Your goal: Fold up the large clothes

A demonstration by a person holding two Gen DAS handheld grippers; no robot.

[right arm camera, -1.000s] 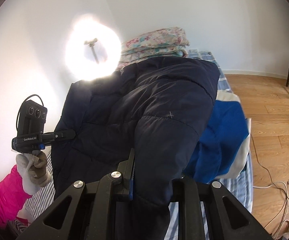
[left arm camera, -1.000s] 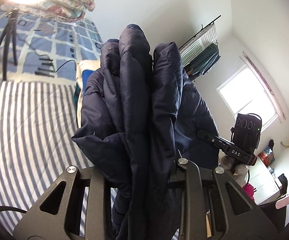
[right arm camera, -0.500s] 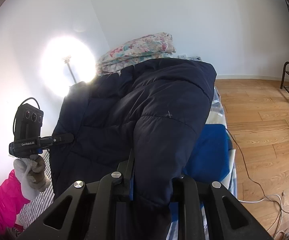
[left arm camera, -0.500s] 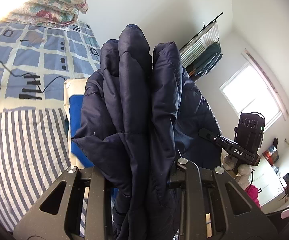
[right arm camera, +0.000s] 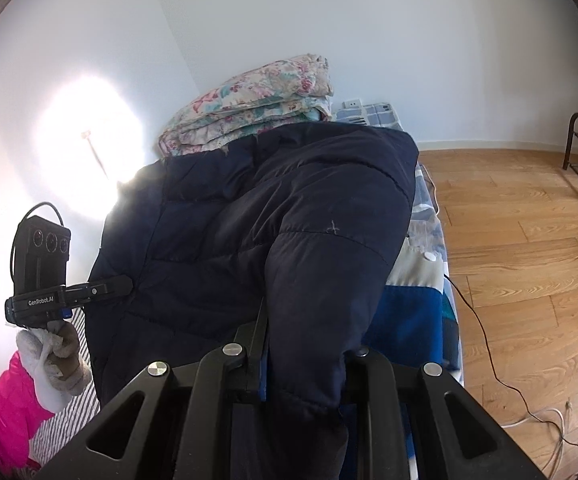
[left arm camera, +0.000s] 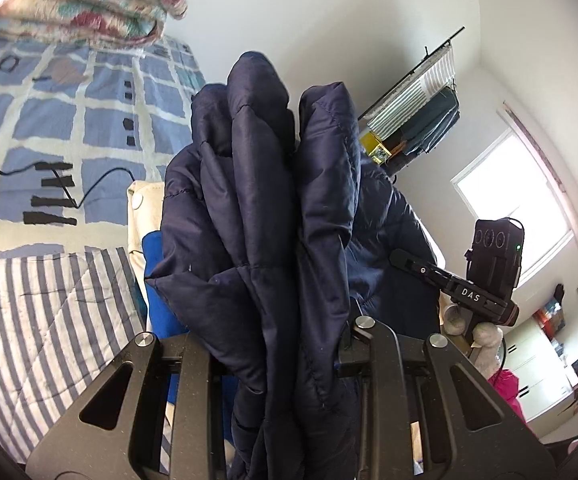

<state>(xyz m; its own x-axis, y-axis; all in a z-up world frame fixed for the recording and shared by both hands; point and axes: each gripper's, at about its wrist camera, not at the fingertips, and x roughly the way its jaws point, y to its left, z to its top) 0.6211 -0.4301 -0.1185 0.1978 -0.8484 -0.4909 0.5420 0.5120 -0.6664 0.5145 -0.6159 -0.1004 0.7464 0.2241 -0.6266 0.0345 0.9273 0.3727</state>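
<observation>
Bed (right arm camera: 429, 264) is lying along the wall, its right edge dropping to open wooden floor (right arm camera: 529, 240), with a black cable (right arm camera: 485, 344) trailing there. Navy puffer jacket (right arm camera: 257, 220) is hanging lifted above the bed, spanning between both claws, bulk draping over a blue-and-cream garment (right arm camera: 409, 312) on the mattress. Floral quilt stack (right arm camera: 257, 100) is sitting at the far end against the wall, just behind the jacket's top edge. Striped bedding (left arm camera: 41, 312) is lying open to the left side. Left claw (left arm camera: 285, 364) is clenched on a thick bunched fold of the jacket, fabric standing upright between its jaws. Right claw (right arm camera: 305, 364) is gripping another padded section, likely a sleeve, which is bulging up and over. Gloved left hand (right arm camera: 55, 356) is holding its device upright at the jacket's left edge, pink sleeve (right arm camera: 1, 424) below.
</observation>
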